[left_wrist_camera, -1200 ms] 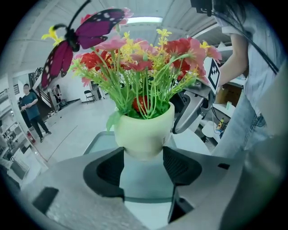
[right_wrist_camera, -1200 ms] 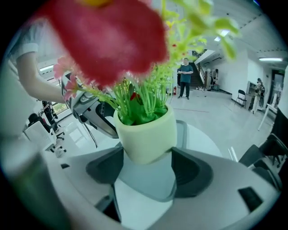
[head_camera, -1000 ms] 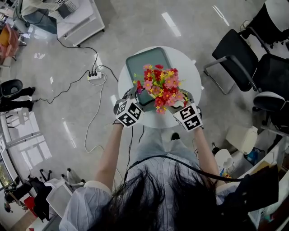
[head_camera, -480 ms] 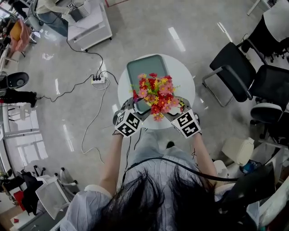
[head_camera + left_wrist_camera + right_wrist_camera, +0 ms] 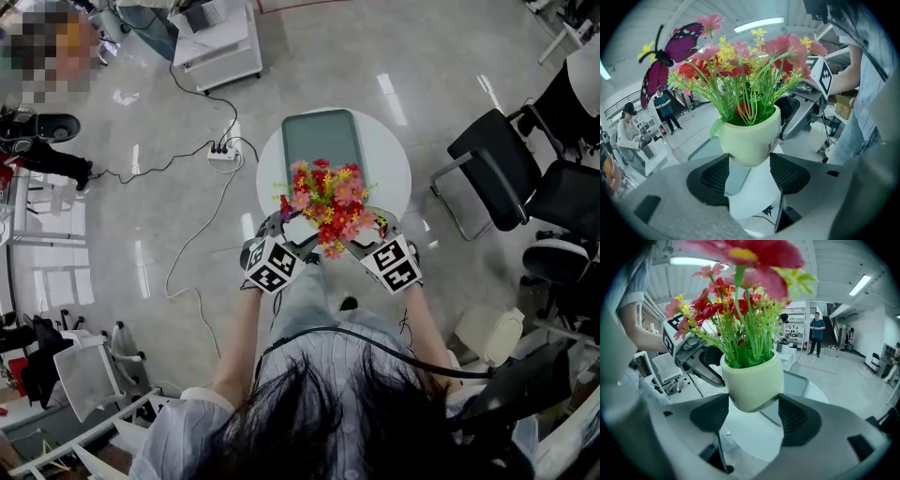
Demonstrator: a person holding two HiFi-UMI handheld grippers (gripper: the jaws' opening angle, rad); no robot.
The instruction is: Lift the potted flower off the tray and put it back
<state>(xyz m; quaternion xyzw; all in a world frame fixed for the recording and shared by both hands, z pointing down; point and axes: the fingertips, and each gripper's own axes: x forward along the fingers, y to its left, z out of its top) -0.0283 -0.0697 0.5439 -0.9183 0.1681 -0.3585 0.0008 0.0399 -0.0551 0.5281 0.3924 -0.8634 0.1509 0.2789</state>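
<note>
Gripping from either side, the left gripper (image 5: 293,233) and the right gripper (image 5: 362,234) are each pinching the potted flower (image 5: 328,198) by its cream base, jaws part-open, holding it aloft above the round table (image 5: 390,174), clear of the tray (image 5: 322,141).

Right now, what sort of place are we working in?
Likely an open office or lab hall: black office chairs beside the round white table, a power strip cabled across the polished floor, strip lights overhead.

Left hand-held gripper (image 5: 281,234) and right hand-held gripper (image 5: 373,234) face inward, jaws clamped.
</note>
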